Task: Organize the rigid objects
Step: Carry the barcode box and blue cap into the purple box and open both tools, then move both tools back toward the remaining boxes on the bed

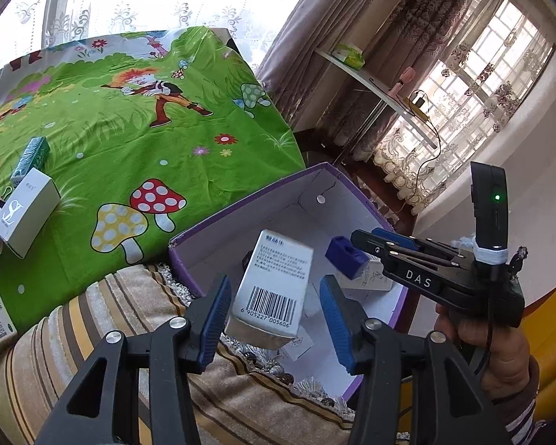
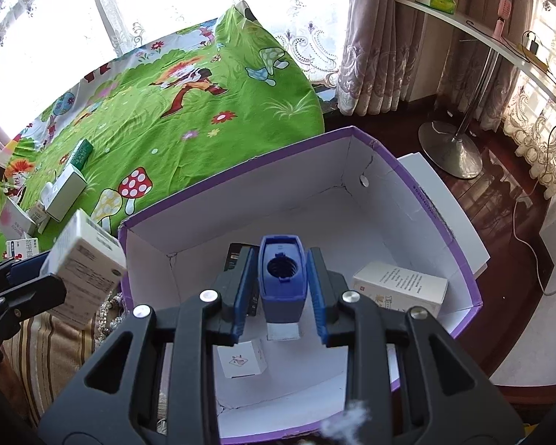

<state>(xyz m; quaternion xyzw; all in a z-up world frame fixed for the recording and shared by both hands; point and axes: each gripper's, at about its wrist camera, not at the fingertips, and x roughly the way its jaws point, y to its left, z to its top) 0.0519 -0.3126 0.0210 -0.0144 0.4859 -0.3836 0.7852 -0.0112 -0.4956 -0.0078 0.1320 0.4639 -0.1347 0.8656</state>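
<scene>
Purple box (image 2: 419,181) holds white cartons (image 2: 400,289) and a black pack (image 2: 237,256).

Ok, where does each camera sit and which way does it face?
Left wrist: on the left gripper, looking down along its fingers at the purple-rimmed box, near its corner; a white carton lies between its open jaws; the right gripper and hand show at right.
Right wrist: on the right gripper, looking down into the box, a blue piece between its jaws; the left gripper shows at left.
Both share the box, carton and green cloth.
</scene>
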